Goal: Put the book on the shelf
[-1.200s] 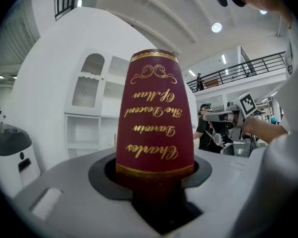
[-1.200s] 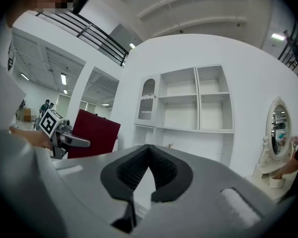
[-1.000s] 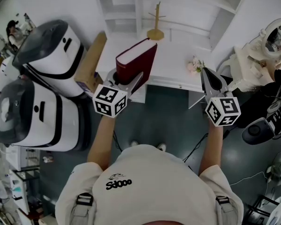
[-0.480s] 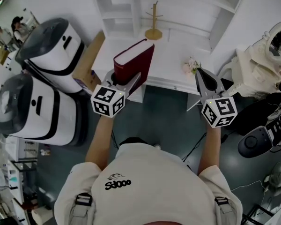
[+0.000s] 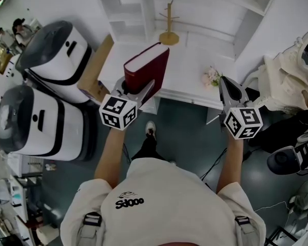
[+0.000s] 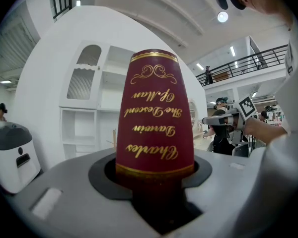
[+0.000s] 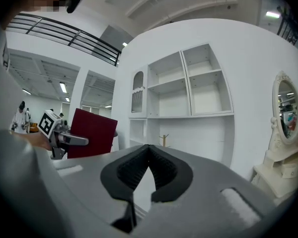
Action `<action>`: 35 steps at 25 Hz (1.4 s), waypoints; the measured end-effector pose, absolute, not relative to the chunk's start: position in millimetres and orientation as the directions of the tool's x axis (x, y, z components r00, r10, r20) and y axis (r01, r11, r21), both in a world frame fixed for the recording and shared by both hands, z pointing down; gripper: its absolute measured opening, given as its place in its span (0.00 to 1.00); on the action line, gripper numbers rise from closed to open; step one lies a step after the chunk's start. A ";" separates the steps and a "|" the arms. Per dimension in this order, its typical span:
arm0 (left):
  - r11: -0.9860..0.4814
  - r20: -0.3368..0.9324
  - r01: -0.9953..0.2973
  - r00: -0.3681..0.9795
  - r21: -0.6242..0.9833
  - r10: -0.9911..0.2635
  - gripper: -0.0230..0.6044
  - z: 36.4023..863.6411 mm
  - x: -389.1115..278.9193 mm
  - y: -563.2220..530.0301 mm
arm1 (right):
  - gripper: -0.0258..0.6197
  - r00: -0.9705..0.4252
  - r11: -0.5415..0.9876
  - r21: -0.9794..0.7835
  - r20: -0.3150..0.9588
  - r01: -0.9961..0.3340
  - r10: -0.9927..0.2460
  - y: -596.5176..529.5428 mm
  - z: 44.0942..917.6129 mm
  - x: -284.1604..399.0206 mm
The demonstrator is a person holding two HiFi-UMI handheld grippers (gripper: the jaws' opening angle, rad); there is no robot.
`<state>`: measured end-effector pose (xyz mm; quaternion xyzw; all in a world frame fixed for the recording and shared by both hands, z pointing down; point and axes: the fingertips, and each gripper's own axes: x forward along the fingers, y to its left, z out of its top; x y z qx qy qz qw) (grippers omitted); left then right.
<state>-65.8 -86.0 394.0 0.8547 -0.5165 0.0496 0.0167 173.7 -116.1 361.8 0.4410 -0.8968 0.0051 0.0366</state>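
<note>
A dark red hardback book (image 5: pixel 146 68) stands upright over the front of the white desk (image 5: pixel 187 65), with my left gripper (image 5: pixel 137 86) shut on its lower end. In the left gripper view its gold-lettered spine (image 6: pixel 154 128) rises from between the jaws of the left gripper (image 6: pixel 154 177). The white shelf unit (image 5: pixel 126 9) with open cubbies stands behind the desk, apart from the book. My right gripper (image 5: pixel 224 81) hovers at the desk's right front corner, shut and holding nothing. In its own view the right gripper (image 7: pixel 149 148) has its pads meeting, with the book (image 7: pixel 92 133) to the left and the shelves (image 7: pixel 188 83) ahead.
A wooden mug tree (image 5: pixel 169 27) stands at the back of the desk and a small flower bunch (image 5: pixel 211 77) lies near its right edge. Two large white machines (image 5: pixel 51 50) and a cardboard box (image 5: pixel 95 70) flank the desk's left. A white vanity with an oval mirror (image 7: pixel 287 110) stands to the right.
The book stays clamped in the left gripper at much the same spot. The person's shoe has come into view on the floor below the desk. The right gripper has barely shifted.
</note>
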 end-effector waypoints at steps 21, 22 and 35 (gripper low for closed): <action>-0.560 0.006 -0.828 0.560 -0.036 -0.828 0.42 342.8 -164.6 -352.8 | 0.04 -0.520 0.528 0.096 0.100 -0.844 -0.848 -352.3 329.2 70.0; -0.567 0.000 -0.823 0.568 -0.033 -0.823 0.42 339.7 -166.7 -358.7 | 0.04 -0.515 0.523 0.100 0.097 -0.846 -0.852 -356.8 327.3 68.1; -0.659 -0.154 -0.744 0.668 -0.112 -0.728 0.42 246.7 -138.6 -413.9 | 0.04 -0.520 0.521 0.125 0.042 -0.844 -0.853 -394.2 301.0 79.5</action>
